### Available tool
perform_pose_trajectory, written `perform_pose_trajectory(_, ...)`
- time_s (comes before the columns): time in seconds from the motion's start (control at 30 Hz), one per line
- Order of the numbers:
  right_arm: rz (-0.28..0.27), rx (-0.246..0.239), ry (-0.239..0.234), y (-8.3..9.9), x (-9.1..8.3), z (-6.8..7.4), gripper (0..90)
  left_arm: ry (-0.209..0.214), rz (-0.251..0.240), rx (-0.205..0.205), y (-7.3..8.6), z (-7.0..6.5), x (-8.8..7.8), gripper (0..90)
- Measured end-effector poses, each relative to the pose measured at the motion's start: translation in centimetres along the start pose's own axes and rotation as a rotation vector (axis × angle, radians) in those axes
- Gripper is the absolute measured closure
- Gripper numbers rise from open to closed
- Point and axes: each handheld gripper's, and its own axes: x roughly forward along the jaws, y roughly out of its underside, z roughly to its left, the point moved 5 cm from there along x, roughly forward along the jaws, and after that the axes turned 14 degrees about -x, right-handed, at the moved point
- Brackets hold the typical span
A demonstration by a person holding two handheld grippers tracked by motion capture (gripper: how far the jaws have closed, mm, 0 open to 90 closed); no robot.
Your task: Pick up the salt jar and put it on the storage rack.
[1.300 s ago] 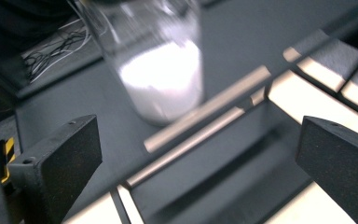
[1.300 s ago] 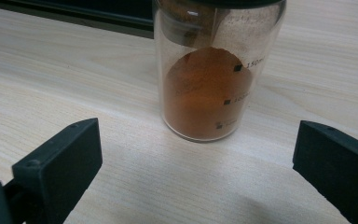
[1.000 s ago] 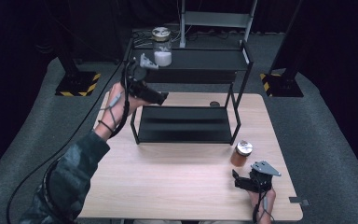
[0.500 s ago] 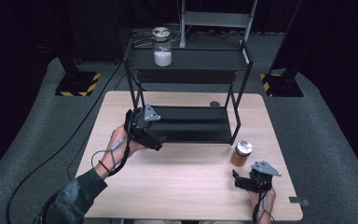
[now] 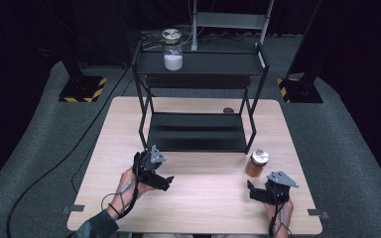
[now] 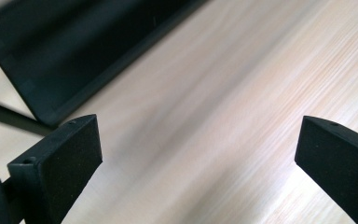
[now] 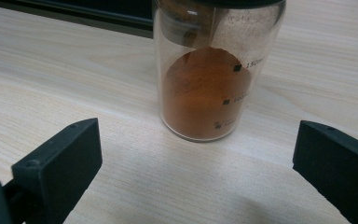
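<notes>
1. Since the earlier frames, the left gripper [image 5: 167, 181] has been drawn back from the jar of white powder [image 5: 172, 49] on the shelf rack's [image 5: 198, 64] top level to the table's [image 5: 203, 208] front-left part; the right gripper [image 5: 250, 191] has stayed near the front-right corner.
2. Both pairs of jaws are spread wide with nothing held.
3. Between the right jaws, just ahead and untouched, the jar of brown powder [image 7: 216, 79] is seen upright; it stands by the rack's front-right leg, seemingly lined up for a grasp.
4. Bare wood and the rack's lower shelf [image 6: 74, 51] lie ahead of the left jaws, suggesting a parked hand.
5. Printed volume marks on the brown jar are legible in the right gripper view, while the high view gives its silver lid [image 5: 260, 156].
</notes>
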Motion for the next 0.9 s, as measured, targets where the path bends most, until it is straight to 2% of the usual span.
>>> perform_pose_trajectory(0.13,0.002,-0.003,0.000,0.0,0.0,0.0,0.0,0.013,0.008,-0.048,2.6,0.3,1.8,0.0)
perform_pose_trajectory(0.23,0.002,-0.004,0.000,0.0,0.0,0.0,0.0,0.022,-0.001,-0.080,3.9,0.7,2.5,0.0)
perform_pose_trajectory(0.47,0.004,-0.006,0.002,-0.1,0.0,0.1,0.0,0.027,-0.031,-0.151,5.9,1.1,3.5,0.0)
perform_pose_trajectory(0.73,0.008,-0.013,0.005,-0.1,0.1,0.1,0.0,0.012,-0.076,-0.171,6.9,0.9,3.7,0.0)
perform_pose_trajectory(0.9,0.012,-0.012,0.003,-0.2,0.1,0.1,0.0,0.009,-0.076,-0.172,6.9,0.9,3.7,0.0)
